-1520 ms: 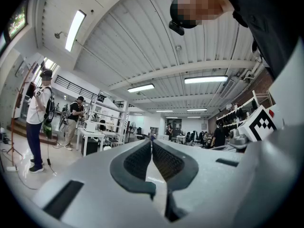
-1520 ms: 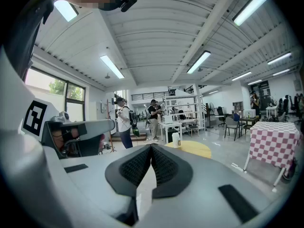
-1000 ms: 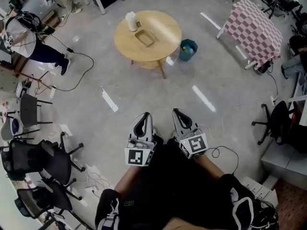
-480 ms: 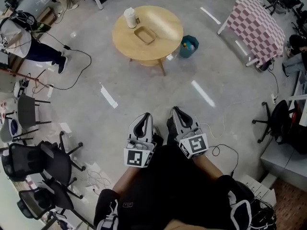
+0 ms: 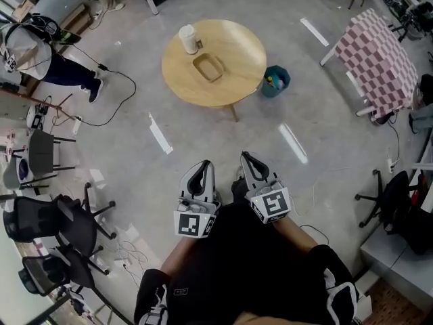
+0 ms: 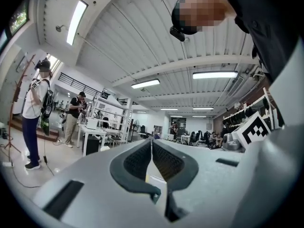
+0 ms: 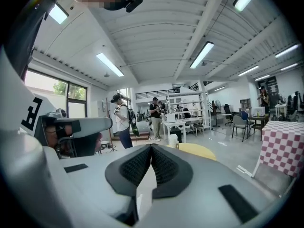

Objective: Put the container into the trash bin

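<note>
We hold the left gripper (image 5: 201,165) and right gripper (image 5: 246,157), ribbed jaws together and empty. Open glossy floor (image 5: 223,137) lies ahead, then the round wooden table (image 5: 237,53), rectangular container (image 5: 208,67) and teal bin (image 5: 276,81).

Contents of the trash bin (image 5: 275,81) are too small to tell. In the right gripper view the jaws partly hide the desk (image 7: 202,150).

Smooth wooden table (image 5: 237,49), glossy floor (image 5: 216,141), checked cloth (image 5: 379,53), plastic trash bin (image 5: 275,82)

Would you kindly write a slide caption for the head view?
Left gripper and right gripper, both shut, face a table holding the container; trash bin beside it.
</note>
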Motion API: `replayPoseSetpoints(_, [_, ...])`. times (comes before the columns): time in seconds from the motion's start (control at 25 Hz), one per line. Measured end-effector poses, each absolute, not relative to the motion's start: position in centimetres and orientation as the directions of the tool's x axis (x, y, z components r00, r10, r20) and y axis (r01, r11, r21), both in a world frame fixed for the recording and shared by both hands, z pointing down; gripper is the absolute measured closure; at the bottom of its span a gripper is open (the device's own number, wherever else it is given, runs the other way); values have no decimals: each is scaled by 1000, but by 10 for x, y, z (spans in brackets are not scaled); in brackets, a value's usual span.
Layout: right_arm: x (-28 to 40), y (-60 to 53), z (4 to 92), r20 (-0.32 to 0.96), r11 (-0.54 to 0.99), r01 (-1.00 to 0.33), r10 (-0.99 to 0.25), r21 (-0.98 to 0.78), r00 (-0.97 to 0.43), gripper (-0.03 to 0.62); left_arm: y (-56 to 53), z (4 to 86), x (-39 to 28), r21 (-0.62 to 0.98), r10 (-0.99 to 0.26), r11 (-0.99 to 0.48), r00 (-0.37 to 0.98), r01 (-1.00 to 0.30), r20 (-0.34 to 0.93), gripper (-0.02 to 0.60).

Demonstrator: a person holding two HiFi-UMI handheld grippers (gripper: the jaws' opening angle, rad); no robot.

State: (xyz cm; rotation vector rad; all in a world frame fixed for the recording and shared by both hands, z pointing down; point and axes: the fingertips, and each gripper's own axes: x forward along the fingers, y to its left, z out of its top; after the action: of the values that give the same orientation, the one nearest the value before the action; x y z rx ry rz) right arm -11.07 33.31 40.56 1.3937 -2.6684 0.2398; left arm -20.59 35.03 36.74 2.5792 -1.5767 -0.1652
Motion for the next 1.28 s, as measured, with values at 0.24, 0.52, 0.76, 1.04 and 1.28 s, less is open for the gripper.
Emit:
replayPoseSetpoints(0.24, [-85,266,410,193,625,-777,-755,-78,-626,568,298,364,-179,158,-924,-380,380,-911,-31,565])
replayPoseSetpoints(0.52, [-92,201,426,216,638,-765,-738,-87,-639,568,245,375,-182,162,-932,-356,363,-920,10,565])
replayPoseSetpoints(0.76, [-111,132,438,249,628,-776,-743,-65,-622,568,169,381,-201,181,-926,-374,378,-910,-9,565])
replayPoseSetpoints(1.04, [-146,49,443,310,611,-790,-744,-41,-592,568,70,373,-230,189,-904,-425,426,-885,-37,565])
replayPoseSetpoints(1.28, [-163,-5,476,378,580,-813,-742,-53,-554,568,19,375,-248,207,-888,-458,458,-865,-51,565])
